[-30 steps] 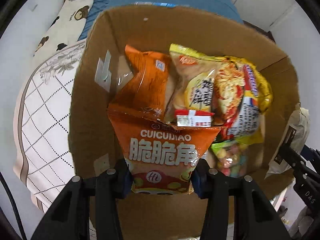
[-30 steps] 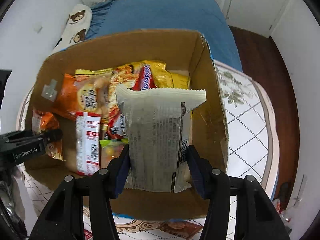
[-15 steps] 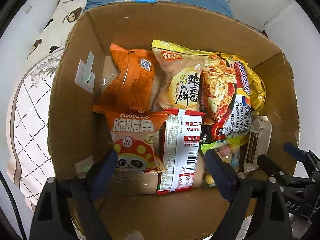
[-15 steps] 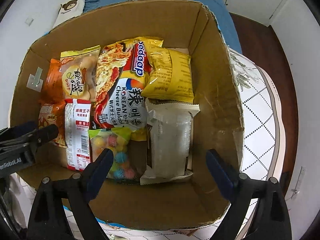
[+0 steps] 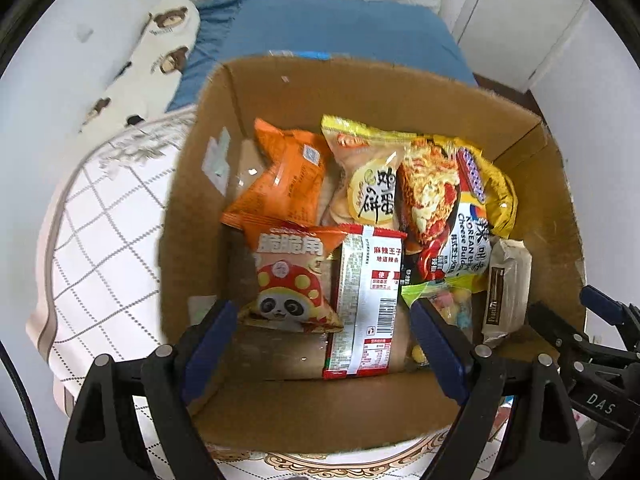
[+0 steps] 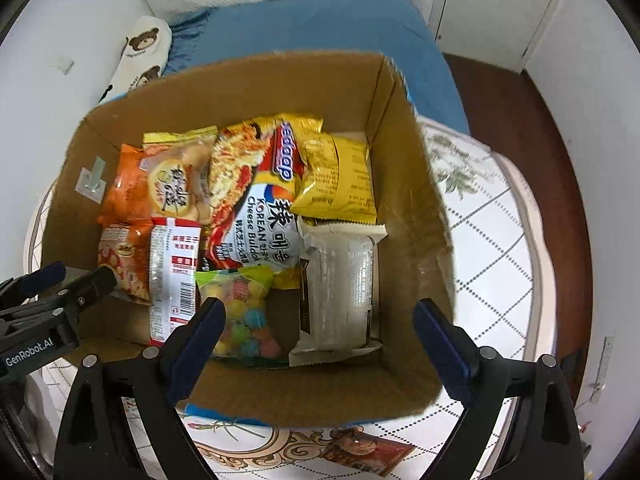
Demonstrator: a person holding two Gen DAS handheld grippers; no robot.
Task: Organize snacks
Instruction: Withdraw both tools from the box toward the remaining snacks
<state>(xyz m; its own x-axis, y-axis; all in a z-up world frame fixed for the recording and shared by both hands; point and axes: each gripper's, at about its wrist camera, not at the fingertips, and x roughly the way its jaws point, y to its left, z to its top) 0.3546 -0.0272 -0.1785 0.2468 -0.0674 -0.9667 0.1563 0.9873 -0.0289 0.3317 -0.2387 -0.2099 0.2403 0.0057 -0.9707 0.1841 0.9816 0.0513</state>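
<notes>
A cardboard box holds several snack packets. The orange panda chip bag lies at its front left, next to a red-and-white packet. The clear white-wrapped packet lies at the front right, beside a bag of coloured balls. Noodle and biscuit packs lie behind. My left gripper is open and empty above the box's near edge. My right gripper is open and empty above the near edge too.
The box stands on a round table with a white checked cloth. A blue blanket and a bear-print pillow lie behind. A small brown packet lies on the table in front of the box.
My left gripper let go of the orange chip bag and my right let go of the white-wrapped packet; both lie in the box. Both grippers opened wide and drew back.
</notes>
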